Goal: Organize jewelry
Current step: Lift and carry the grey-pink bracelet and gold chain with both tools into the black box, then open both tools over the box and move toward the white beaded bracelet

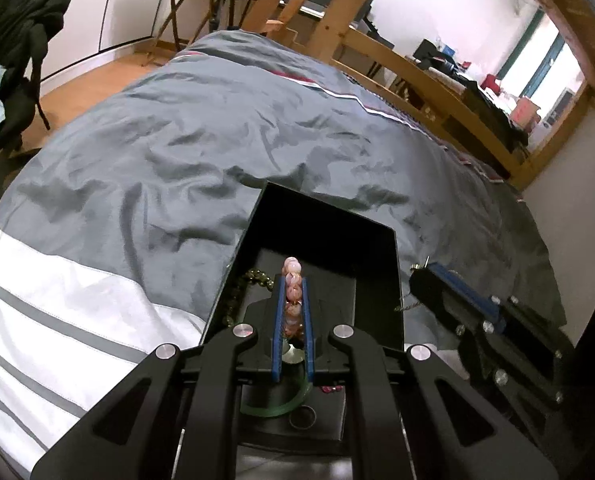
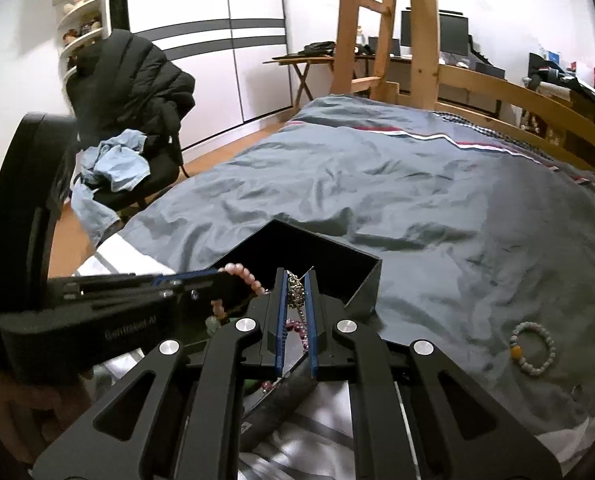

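Over black box: L tongs pinch slippery, light pink bead bracelet; R tongs clamp limp chain mid-length.

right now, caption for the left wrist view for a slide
Left hand-held gripper holds a pink bead bracelet over the black box.

Left tool and right tool: matt black plastic arms, shiny metal rivets, ribbed blue rubbery pads; pink bead bracelet glossy and marbled, chain bright metal links. Box smooth black, slightly glossy walls; green bangle translucent, glassy. Duvet soft wrinkled grey cloth with faint sheen, bed frame bare light wood, pale bead bracelet matt-looking near the duvet's right edge.
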A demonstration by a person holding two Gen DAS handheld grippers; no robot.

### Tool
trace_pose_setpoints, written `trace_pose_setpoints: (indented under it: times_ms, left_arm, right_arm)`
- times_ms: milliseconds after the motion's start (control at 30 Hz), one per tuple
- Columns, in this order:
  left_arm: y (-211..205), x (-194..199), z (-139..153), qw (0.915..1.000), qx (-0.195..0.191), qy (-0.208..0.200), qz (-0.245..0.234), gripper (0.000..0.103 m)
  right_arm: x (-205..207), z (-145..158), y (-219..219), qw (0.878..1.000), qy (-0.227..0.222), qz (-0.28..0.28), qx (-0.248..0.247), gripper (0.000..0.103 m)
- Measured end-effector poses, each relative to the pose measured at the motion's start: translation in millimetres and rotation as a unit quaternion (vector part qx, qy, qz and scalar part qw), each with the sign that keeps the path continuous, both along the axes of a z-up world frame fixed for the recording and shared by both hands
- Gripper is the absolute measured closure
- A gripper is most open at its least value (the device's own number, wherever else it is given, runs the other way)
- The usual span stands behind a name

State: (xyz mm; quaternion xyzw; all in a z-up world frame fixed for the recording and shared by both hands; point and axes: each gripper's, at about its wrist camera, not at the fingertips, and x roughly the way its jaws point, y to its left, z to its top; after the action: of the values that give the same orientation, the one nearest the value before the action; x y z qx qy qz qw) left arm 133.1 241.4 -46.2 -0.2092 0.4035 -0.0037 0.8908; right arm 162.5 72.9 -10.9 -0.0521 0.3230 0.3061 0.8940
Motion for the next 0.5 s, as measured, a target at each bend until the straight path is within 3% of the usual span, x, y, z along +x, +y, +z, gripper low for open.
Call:
trace_pose_setpoints:
  times_ms: [433, 500]
  left_arm:
    - [6.7, -5.2, 2.5, 0.9997, -0.001, -0.004, 0.023, 0.096]
    - [8.0, -5.5, 2.3, 0.9997, -0.004, -0.006, 0.025, 0.088]
  right_arm:
    - [-5.9, -15.8, 9.6, 0.999, 0.029, 0.042, -0.007, 0.093]
    - [-5.9, -18.6, 9.3, 0.998, 0.033, 0.045, -0.010, 0.093]
